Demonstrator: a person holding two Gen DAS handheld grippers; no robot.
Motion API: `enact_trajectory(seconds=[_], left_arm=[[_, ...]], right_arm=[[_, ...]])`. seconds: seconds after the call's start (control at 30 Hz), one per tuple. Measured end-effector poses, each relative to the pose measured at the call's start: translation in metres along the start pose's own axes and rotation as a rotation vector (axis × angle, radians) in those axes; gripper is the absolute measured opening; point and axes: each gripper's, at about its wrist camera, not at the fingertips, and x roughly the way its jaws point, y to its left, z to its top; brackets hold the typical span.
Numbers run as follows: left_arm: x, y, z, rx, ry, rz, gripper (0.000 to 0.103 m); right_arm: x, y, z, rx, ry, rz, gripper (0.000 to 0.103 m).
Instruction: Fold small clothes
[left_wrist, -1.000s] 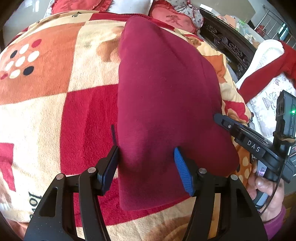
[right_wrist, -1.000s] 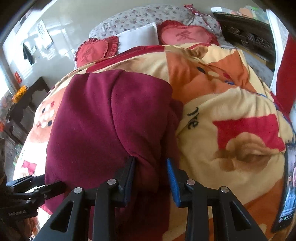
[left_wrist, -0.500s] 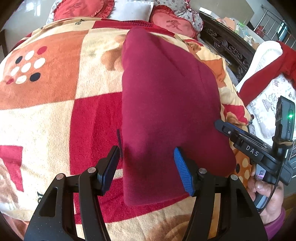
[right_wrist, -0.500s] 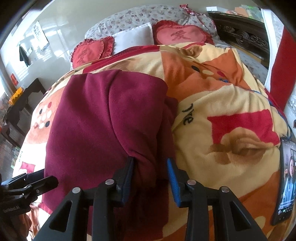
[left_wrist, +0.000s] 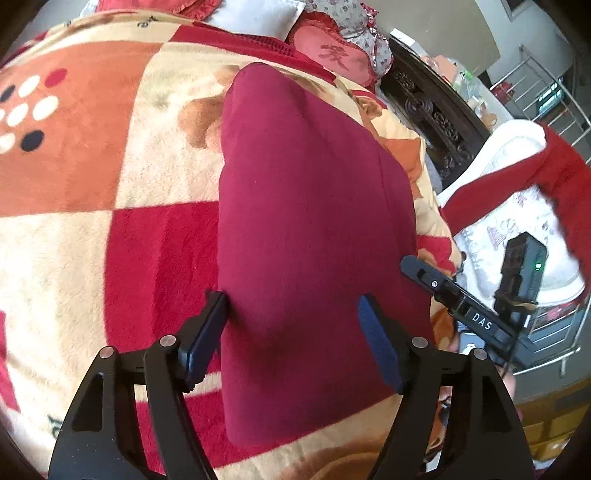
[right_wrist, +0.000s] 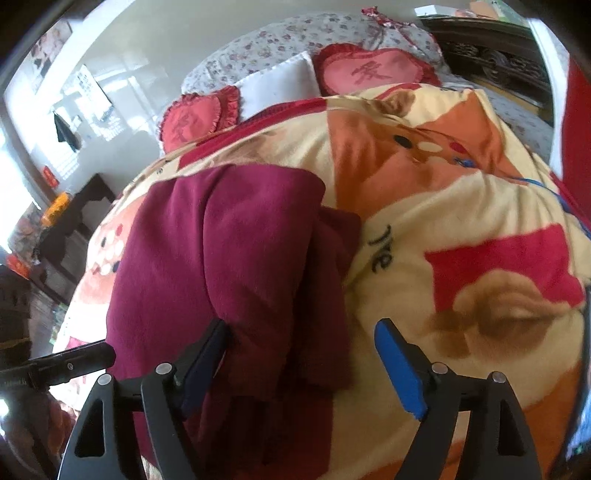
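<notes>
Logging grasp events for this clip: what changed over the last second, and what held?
The right tool opened and let go of the maroon garment's bunched edge, which it had pinched a second ago. The left tool stayed open, straddling the garment's near end. The garment remains folded lengthwise on the blanket.

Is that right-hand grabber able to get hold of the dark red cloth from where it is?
Probably yes: the right gripper has its jaws open, the maroon garment bunched between them, nothing covering it.
</notes>
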Motion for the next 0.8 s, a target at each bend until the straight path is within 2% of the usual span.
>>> enact_trajectory(seconds=[0.1,0.2,0.3,0.47,0.63,0.7,0.73,0.8], left_arm=[[0.006,0.004,0.006,-0.004,0.004,-0.02,0.079],[0.013,0.007,0.009,0.002,0.014,-0.029,0.08],[0.021,0.008,0.012,0.003,0.019,-0.041,0.084],[0.034,0.009,0.018,-0.011,0.034,-0.054,0.087],[0.04,0.009,0.022,-0.015,0.045,-0.057,0.087],[0.04,0.004,0.023,-0.011,0.042,-0.055,0.084],[0.037,0.003,0.022,-0.008,0.037,-0.053,0.081],[0.03,0.001,0.022,-0.001,0.026,-0.053,0.068]], right_arm=[[0.01,-0.009,0.008,0.023,0.013,0.061,0.084],[0.021,-0.017,0.015,0.06,0.031,0.149,0.084],[0.033,-0.02,0.019,0.074,0.044,0.198,0.084],[0.045,-0.02,0.021,0.115,0.052,0.244,0.084],[0.049,-0.011,0.021,0.11,0.041,0.241,0.084],[0.042,-0.005,0.02,0.083,0.011,0.229,0.063],[0.036,0.0,0.02,0.062,-0.009,0.219,0.058],[0.026,0.011,0.022,0.016,-0.024,0.182,0.046]])
